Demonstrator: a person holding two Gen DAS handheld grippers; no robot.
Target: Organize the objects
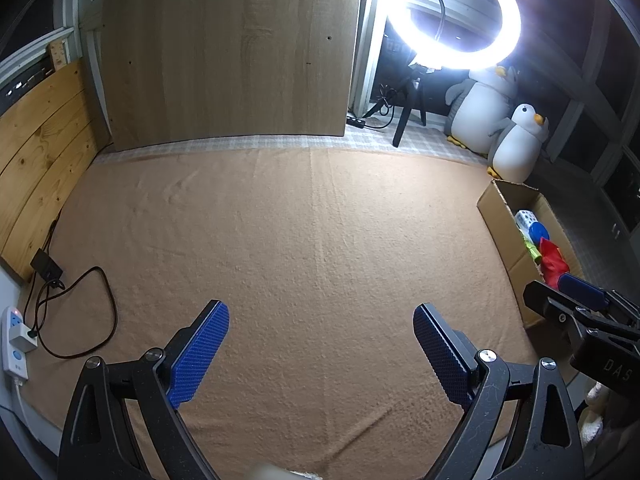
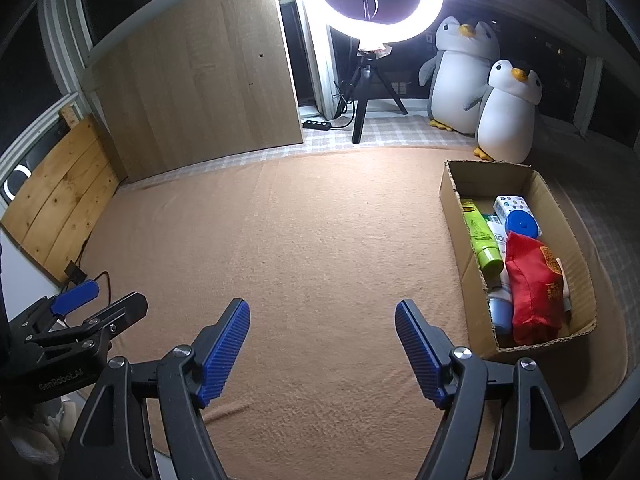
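Observation:
A cardboard box [image 2: 450, 196] lies on the tan blanket [image 2: 300, 220] at the right. Inside it are a red pouch [image 2: 530, 284], a green tube [image 2: 482, 236], a blue round lid [image 2: 522, 224], a white patterned carton [image 2: 510, 205] and a white bottle with a pale blue cap [image 2: 500, 312]. My right gripper [image 2: 322, 314] hangs open over bare blanket, left of the box, nothing between its blue pads. My left gripper [image 1: 320, 320] is likewise open and holds nothing. In the left wrist view the box [image 1: 496, 216] sits at the right edge, with the right gripper's fingers [image 1: 580, 296] in front of it.
A lit ring light on a tripod [image 2: 380, 0] stands at the back with two plush penguins [image 2: 508, 116] beside it. A wooden panel [image 1: 228, 52] leans against the back wall, pine boards [image 1: 40, 168] at the left. A power strip and black cable [image 1: 80, 312] lie on the blanket's left edge.

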